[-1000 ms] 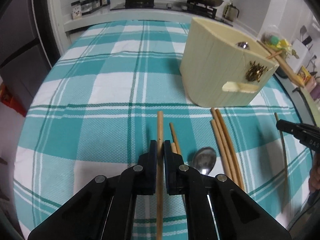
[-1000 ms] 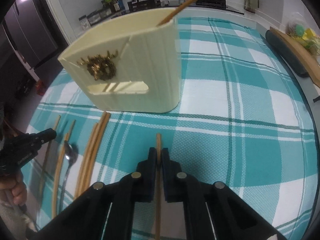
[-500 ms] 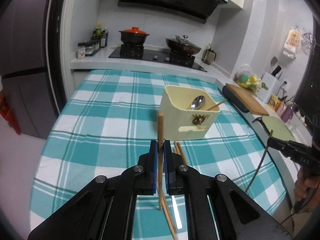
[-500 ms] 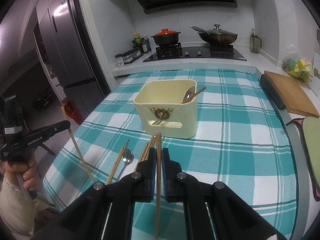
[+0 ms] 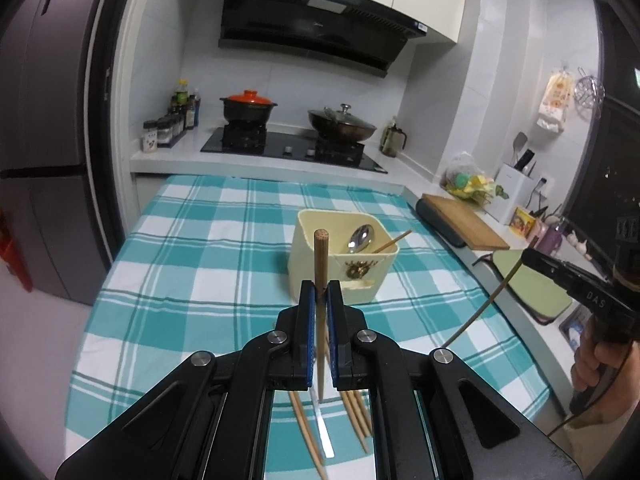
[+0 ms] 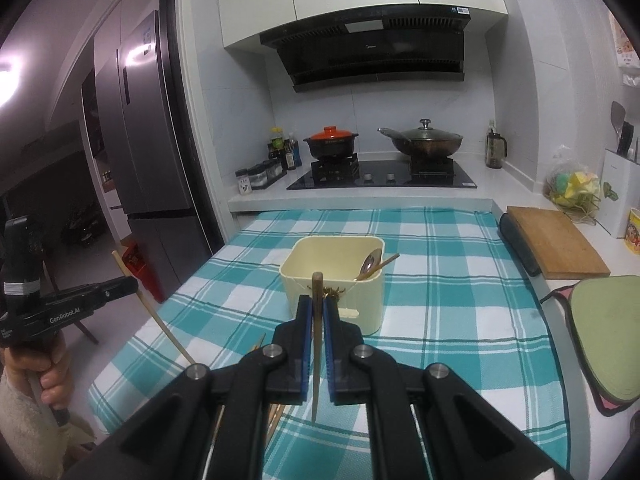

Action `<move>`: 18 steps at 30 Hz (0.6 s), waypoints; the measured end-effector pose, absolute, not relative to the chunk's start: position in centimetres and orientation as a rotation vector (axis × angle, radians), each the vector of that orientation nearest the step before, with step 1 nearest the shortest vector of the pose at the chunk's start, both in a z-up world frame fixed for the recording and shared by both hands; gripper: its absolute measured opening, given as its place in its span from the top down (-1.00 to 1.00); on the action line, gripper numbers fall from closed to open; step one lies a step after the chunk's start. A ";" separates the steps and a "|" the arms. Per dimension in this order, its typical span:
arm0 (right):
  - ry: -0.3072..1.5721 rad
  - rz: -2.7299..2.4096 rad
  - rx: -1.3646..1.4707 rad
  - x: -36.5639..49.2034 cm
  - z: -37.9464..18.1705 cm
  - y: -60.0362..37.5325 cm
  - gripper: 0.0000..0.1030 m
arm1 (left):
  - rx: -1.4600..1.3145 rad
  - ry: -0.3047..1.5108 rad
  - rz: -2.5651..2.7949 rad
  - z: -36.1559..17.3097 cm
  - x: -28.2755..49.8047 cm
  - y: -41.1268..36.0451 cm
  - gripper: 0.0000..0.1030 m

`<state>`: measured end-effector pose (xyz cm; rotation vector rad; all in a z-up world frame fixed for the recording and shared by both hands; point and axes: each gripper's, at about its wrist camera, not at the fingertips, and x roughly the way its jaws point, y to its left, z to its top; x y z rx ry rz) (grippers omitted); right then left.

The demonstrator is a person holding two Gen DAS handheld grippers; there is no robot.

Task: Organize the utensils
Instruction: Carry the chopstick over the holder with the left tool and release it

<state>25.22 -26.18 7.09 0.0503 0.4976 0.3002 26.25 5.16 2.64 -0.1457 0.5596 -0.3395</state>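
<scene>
Now lifted clear of the counter [image 5: 168, 264]: left gripper [image 5: 321, 292] clamped on one chopstick [image 5: 321, 264], right gripper [image 6: 316, 312] on another chopstick [image 6: 317, 344], ready for the far holder [image 6: 332, 276].

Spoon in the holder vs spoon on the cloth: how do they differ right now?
The spoon in the holder leans with its bowl up above the rim of the cream holder, beside a chopstick. The spoon on the cloth lies flat on the checked tablecloth among loose chopsticks; only its handle shows, the rest hidden behind the left gripper. So one is put away, the other is not. Both are shiny metal.
</scene>
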 end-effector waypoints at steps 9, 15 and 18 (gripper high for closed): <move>0.428 0.283 0.039 27.1 10.7 -26.6 0.89 | -0.144 0.523 -0.358 5.7 28.0 4.9 0.92; 0.363 0.273 0.007 29.5 14.2 -26.3 0.89 | -0.130 0.457 -0.369 9.3 30.3 3.8 0.92; 0.321 0.268 -0.012 31.0 16.0 -25.9 0.89 | -0.111 0.416 -0.368 11.1 32.1 2.6 0.92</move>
